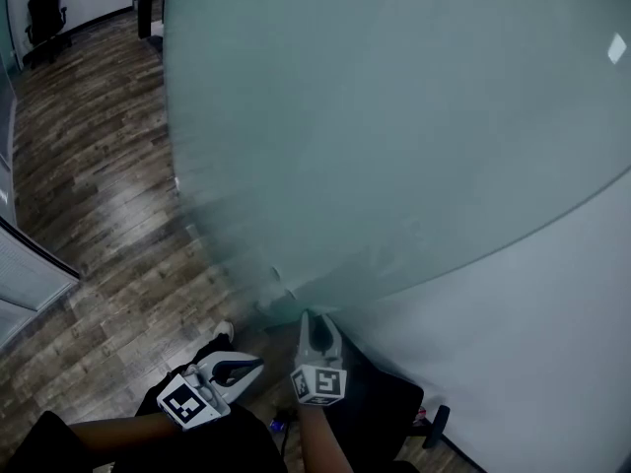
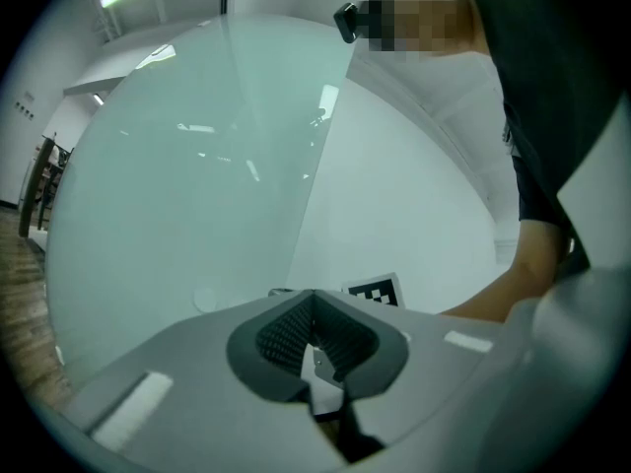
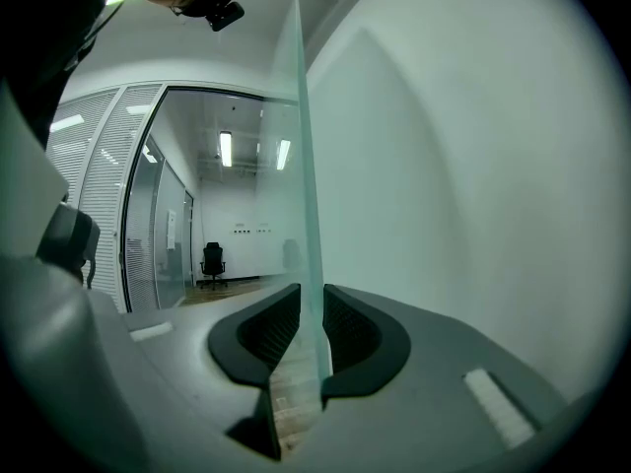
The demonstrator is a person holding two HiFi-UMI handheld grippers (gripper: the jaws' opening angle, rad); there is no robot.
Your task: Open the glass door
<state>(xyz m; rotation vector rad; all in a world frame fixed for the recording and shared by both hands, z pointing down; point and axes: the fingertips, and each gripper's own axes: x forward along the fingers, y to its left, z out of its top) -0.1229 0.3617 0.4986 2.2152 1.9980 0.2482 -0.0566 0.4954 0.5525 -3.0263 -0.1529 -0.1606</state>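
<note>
**Head view.**
- Glass door [image 1: 375,116]: frosted, pale green, fills the upper right.
- White wall [image 1: 552,343] to the door's right.
- Floor [image 1: 108,195] of grey-brown wood planks, glossy.
- Black office chair [image 1: 44,16] at far upper left.
- Left gripper [image 1: 254,367], near the door's lower edge and apart from it.
- Right gripper [image 1: 312,317], tips at the door's edge.
- Each gripper's cube shows black-and-white square markers, e.g. [image 1: 187,402].

**Left gripper view.**
- Left gripper [image 2: 314,305]: jaws together, nothing between them.
- Door [image 2: 177,185] ahead, with the wall [image 2: 394,195] beside it.
- One checkered marker [image 2: 373,291] shows past the jaws.
- A person's forearm [image 2: 513,284] at right.

**Right gripper view.**
- Right gripper [image 3: 306,308]: jaws apart, straddling the door's edge [image 3: 308,166].
- A gap shows on the left side of the pane; contact on the right side is uncertain.
- Beyond the pane: an office chair [image 3: 212,262], ceiling lights [image 3: 226,149], and a glazed partition with blinds [image 3: 99,166].
- Small wall notices [image 3: 246,230] are too small to read.
</note>
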